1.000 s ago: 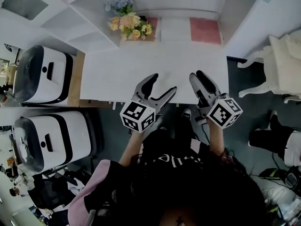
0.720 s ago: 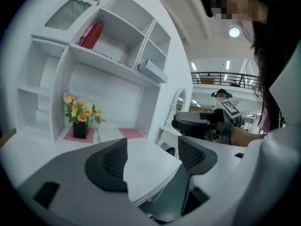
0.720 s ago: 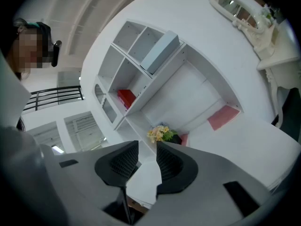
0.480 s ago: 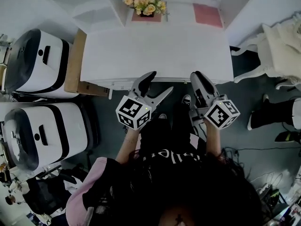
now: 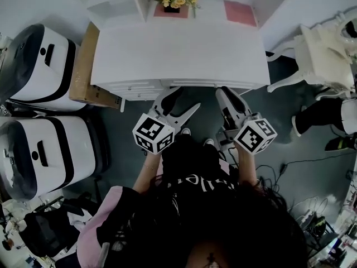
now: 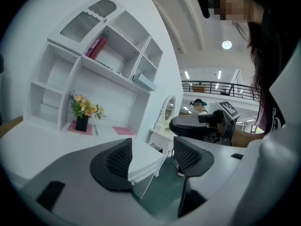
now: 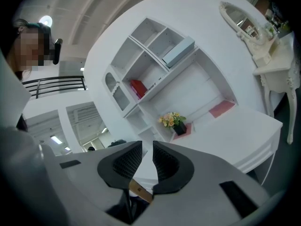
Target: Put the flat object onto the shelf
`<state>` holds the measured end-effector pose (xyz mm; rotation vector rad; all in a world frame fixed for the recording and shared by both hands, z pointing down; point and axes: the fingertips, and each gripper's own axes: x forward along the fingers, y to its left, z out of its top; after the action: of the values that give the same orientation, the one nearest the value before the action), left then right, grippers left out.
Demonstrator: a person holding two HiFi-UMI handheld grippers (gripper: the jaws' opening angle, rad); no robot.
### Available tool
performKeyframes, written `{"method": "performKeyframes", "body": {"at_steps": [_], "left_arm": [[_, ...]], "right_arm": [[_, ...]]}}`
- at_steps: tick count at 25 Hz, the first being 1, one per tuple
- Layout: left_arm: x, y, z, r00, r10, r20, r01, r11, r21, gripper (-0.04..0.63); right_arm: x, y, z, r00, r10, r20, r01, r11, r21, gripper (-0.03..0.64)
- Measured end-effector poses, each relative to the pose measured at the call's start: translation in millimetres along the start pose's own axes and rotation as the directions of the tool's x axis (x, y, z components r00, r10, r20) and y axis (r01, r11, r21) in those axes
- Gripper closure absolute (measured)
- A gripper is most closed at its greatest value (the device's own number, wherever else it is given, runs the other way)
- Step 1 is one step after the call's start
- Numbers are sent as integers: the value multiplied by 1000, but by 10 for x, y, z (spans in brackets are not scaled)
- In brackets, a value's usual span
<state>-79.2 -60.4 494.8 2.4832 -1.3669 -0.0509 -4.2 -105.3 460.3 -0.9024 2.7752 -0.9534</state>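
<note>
Now both tongs have drawn back: a second ago their tips reached over the near edge of the bench (image 5: 173, 49), and now they hang just short of it. The left tongs (image 5: 186, 98) are closing but still wide, with nothing between them. The right tongs (image 5: 227, 94) are closing to a narrow slit, also empty. Well ahead of the right tongs, the pink mat (image 5: 240, 13) lies at the back of the bench, under the shelf (image 6: 110, 72).

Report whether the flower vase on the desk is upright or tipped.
Upright: the dark vase stands on its base on a pink mat, flowers pointing up.
</note>
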Motion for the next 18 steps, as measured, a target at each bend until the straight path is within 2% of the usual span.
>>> {"method": "performKeyframes", "body": {"at_steps": [5, 9, 18], "left_arm": [[-178, -197, -58, 1000, -23, 9, 22, 1000, 4, 381], [-282, -353, -89, 1000, -8, 15, 8, 1000, 14, 437], [-486, -1023, -268, 999, 40, -1, -40, 999, -2, 509]], "right_arm": [[-114, 178, -169, 999, 27, -30, -27, 1000, -1, 518], [-289, 298, -247, 998, 52, -47, -52, 999, -2, 520], [-1031, 400, -383, 993, 90, -70, -91, 996, -10, 520]]}}
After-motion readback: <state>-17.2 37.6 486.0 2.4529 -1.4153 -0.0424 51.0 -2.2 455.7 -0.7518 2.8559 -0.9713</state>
